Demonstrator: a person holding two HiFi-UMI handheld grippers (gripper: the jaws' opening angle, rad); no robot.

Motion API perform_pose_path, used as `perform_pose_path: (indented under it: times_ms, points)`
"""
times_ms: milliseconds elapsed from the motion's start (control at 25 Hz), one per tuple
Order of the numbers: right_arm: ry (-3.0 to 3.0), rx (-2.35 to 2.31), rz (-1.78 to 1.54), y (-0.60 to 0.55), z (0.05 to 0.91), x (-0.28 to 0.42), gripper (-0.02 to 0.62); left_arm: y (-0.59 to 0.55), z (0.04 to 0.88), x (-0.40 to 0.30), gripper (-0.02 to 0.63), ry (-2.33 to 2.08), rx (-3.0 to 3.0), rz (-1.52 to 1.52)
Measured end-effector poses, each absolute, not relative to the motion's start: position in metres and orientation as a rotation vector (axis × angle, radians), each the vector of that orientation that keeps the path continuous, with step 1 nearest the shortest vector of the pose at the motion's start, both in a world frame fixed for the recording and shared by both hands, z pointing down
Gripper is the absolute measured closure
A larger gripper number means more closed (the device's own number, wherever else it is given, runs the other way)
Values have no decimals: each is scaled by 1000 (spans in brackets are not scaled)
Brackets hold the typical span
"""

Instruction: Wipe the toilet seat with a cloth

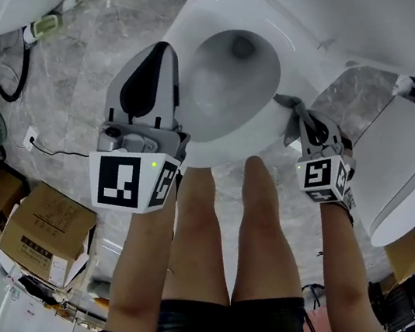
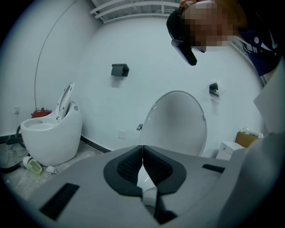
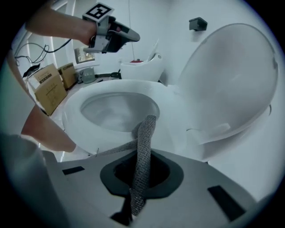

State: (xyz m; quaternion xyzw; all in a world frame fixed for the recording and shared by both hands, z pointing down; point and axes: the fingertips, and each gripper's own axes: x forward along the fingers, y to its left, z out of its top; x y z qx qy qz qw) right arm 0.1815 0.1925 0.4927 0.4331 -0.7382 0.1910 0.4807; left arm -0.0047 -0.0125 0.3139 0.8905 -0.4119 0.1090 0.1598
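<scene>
While I steer from afar, the grey knitted cloth (image 3: 144, 133) sits pinched in the right tongs (image 3: 141, 156). Their jaws are pressed onto it, and a strip of it stands up out of them. Its free end curls over onto the toilet seat (image 3: 171, 109) on the seat's right side, close to the bowl opening, and a thinner tail trails off along the front of the seat. In the head view the cloth (image 1: 290, 133) and the right tongs (image 1: 303, 115) meet the seat (image 1: 212, 146) at its front right edge.

The left tongs (image 1: 163, 48) hang above the seat's left side and clear of it. In the left gripper view their jaws are pressed together tip to tip with nothing between them (image 2: 142, 149). The right gripper view shows them held high over the seat's far left (image 3: 135, 36).

Behind the seat the lid (image 3: 231, 75) stands raised, and inside the seat's ring lies the white bowl (image 1: 233, 62). My legs (image 1: 257, 224) stand just in front of the seat. Grey marbled floor (image 1: 94, 54) spreads to the seat's left. Further left of the seat, well apart from it, stands a second toilet (image 2: 49, 133) with its own lid up. Cardboard boxes (image 1: 44, 228) lie to the seat's front left. To the seat's right stands a third toilet (image 1: 407, 155) with its lid down.
</scene>
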Motion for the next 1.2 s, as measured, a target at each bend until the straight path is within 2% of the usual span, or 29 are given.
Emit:
perform_pose_path:
  times_ms: [360, 480, 680, 1200]
  points:
    - [-2021, 605, 385, 235, 501, 59, 566, -10, 319, 9, 586, -1162, 2542, 323]
    - [-2068, 494, 376, 240, 502, 40, 566, -10, 320, 11, 586, -1160, 2543, 332]
    - [-2048, 524, 351, 223, 504, 67, 566, -12, 319, 10, 586, -1170, 2544, 337]
    - [-1875, 853, 109, 102, 495, 194, 566, -17, 322, 18, 586, -1170, 2539, 340]
